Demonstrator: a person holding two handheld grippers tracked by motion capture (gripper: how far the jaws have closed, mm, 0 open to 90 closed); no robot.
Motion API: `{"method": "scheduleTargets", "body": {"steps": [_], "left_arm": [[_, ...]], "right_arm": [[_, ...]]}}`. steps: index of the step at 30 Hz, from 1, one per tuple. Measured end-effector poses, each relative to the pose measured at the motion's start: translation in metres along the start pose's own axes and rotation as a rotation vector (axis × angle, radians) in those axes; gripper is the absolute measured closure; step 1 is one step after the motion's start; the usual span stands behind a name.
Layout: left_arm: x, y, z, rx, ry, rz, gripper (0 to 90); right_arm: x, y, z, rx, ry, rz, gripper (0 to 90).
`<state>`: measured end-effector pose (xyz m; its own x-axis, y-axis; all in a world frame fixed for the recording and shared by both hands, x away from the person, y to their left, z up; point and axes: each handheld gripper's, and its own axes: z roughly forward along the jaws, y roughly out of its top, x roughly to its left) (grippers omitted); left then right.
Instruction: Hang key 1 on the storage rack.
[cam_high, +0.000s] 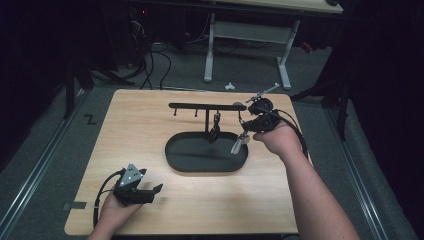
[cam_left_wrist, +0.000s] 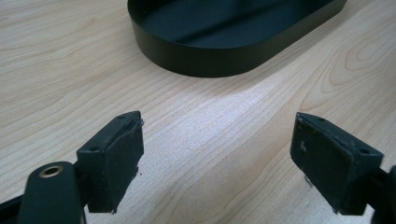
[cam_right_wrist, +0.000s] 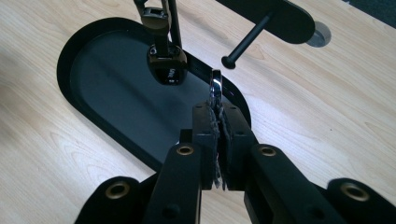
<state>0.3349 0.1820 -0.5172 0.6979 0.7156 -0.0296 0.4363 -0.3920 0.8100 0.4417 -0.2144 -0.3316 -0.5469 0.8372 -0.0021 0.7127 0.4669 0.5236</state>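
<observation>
Two hand-held grippers: right one (cam_right_wrist: 217, 116) clamping metal ring (cam_right_wrist: 216, 86) above tray rim (cam_right_wrist: 63, 60), left one (cam_left_wrist: 217, 154) wide over bare tabletop (cam_left_wrist: 56, 56).

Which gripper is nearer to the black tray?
Right. The right gripper hangs by the right end of the tray, shut on a thin metal piece. The left gripper is open, lower left of the tray, apart from it.

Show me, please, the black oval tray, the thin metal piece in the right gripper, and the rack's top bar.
Black oval tray (cam_left_wrist: 205, 58), left gripper view, outer wall.
Thin metal piece (cam_right_wrist: 216, 86), right gripper view, upper end.
Top bar (cam_high: 200, 105), high view, middle.
</observation>
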Motion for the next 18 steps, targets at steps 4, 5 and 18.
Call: {"method": "scheduleTargets", "body": {"steps": [4, 5, 18], "left_arm": [[0.0005, -0.0004, -0.0004, 0.003, 0.0, -0.003, 17.9], [0.0009, -0.0006, -0.0002, 0.003, 0.0, -0.003, 17.9], [0.0012, -0.0014, 0.0022, 0.008, -0.003, 0.001, 17.9]], "right_arm": [[-0.0018, 0.002, 0.0073, 0.011, 0.002, 0.001, 86.4], [-0.0026, 0.0025, 0.0082, 0.008, 0.003, 0.001, 86.3], [-0.0055, 0.0074, 0.0119, -0.013, 0.005, 0.013, 86.3]]}}
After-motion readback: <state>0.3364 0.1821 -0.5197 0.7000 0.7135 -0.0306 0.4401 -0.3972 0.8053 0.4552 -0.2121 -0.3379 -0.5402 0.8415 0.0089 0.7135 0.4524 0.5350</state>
